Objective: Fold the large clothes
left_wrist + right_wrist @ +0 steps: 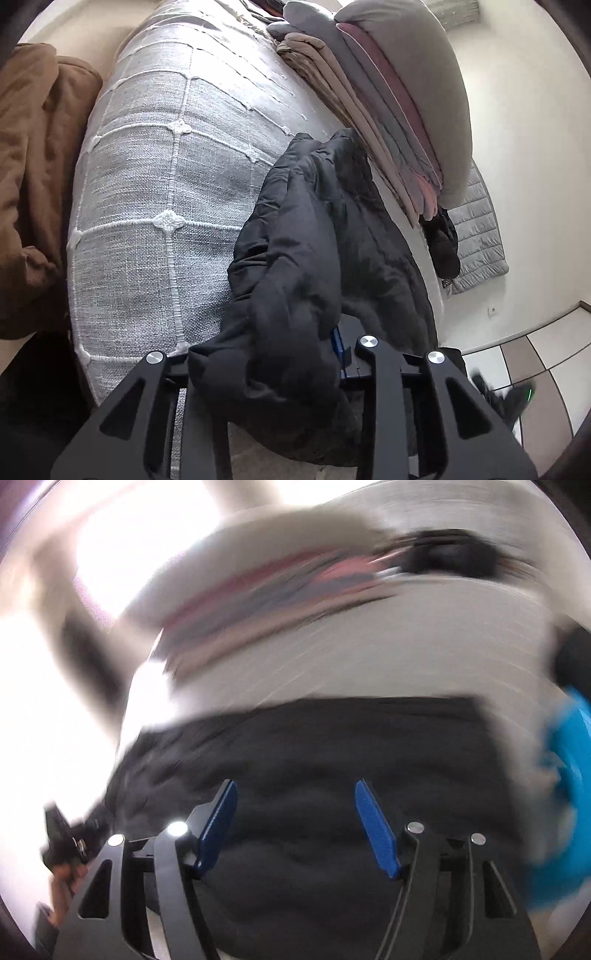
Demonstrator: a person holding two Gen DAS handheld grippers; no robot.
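Observation:
A black padded jacket (325, 229) lies crumpled on a bed with a grey woven cover (155, 166). In the left wrist view my left gripper (264, 343) is shut on a thick fold of the jacket. The fold bulges up between the jaws and hangs over the left finger, hiding it; only the edge of one blue pad (337, 341) shows. The right wrist view is blurred by motion. There my right gripper (295, 786) stands open just above the jacket (332, 760), its blue pads (218, 823) wide apart with nothing between them.
Folded blankets with a grey pillow on top (388, 110) are stacked at the bed's far side. A brown garment (33, 166) lies left of the bed. A grey quilted mat (480, 229) and tiled floor (535, 354) are at right. A blue thing (569, 775) blurs at right.

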